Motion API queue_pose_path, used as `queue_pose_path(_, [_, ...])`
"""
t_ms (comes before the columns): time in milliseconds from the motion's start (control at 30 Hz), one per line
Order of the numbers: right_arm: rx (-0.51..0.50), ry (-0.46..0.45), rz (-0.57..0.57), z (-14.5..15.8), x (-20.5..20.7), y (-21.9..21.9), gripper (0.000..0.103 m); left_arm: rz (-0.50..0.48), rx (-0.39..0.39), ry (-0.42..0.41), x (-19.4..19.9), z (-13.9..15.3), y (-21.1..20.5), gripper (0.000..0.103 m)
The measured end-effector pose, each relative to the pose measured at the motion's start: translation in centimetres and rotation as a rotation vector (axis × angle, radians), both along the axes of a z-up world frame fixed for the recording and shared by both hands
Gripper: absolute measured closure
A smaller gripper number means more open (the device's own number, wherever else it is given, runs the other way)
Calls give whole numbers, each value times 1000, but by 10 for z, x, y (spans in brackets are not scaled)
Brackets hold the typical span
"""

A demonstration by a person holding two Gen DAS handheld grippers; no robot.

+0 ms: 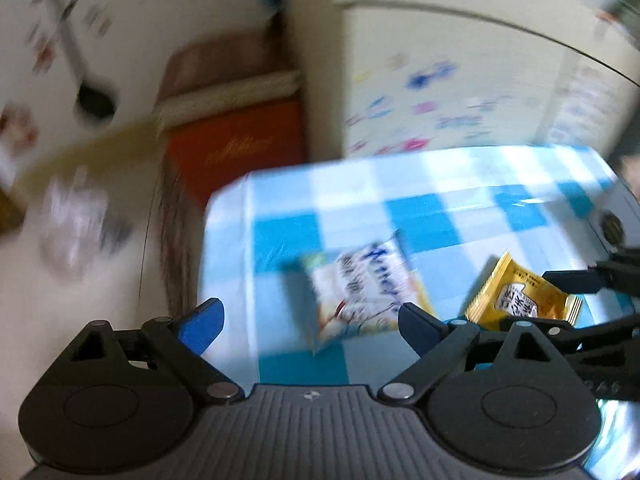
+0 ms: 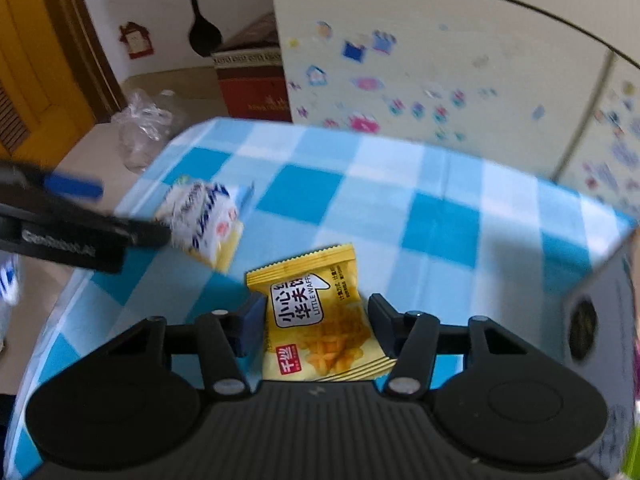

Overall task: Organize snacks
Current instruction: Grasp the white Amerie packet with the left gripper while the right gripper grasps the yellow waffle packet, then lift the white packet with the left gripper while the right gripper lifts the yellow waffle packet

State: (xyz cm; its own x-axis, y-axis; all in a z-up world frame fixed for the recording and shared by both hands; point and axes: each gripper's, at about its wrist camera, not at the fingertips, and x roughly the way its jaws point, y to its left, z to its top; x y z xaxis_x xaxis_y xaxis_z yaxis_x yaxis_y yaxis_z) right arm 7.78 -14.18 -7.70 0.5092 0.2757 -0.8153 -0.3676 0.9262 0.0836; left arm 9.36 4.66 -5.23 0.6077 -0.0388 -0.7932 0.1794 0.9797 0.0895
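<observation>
A white and blue snack packet [image 1: 360,292] lies on the blue-checked tablecloth [image 1: 440,208], blurred. My left gripper [image 1: 312,316] is open, its jaws apart on either side of the packet's near end. In the right wrist view the same packet [image 2: 208,220] shows at the left with the left gripper beside it. A yellow waffle packet [image 2: 320,320] lies flat between the open jaws of my right gripper [image 2: 316,320]. The yellow packet also shows in the left wrist view [image 1: 520,296], with the right gripper's fingers around it.
A cream cabinet [image 2: 440,60] with stickers stands behind the table. A red box [image 2: 256,88] and a crumpled clear plastic bag [image 2: 148,120] sit on the floor at the far left. A dark box [image 2: 600,320] stands at the table's right edge.
</observation>
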Motion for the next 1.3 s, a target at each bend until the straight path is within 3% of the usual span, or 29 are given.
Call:
queue_pose_path(167, [2, 45, -15, 3, -22, -5, 46, -173, 122, -85, -7, -8, -12, 6])
queue_pose_path(400, [39, 64, -37, 17, -55, -9, 46, -323, 197, -95, -2, -22, -28, 7])
queue_pose_path(633, [97, 54, -66, 29, -58, -14, 46, -315, 157, -89, 11, -35, -32, 6])
queue_pose_path(800, [95, 72, -128, 25, -51, -19, 46, -302, 73, -26, 14, -31, -29, 21])
queue_pose_path(900, [45, 58, -138, 23, -51, -18, 46, -333, 91, -20, 5, -30, -30, 21])
queue_pose_path(1067, [51, 63, -150, 20, -53, -21, 46, -341, 109, -34, 2, -30, -30, 20])
queue_pose_path(1300, [44, 96, -162, 9, -54, -18, 45, -311, 116, -60, 7, -33, -31, 8])
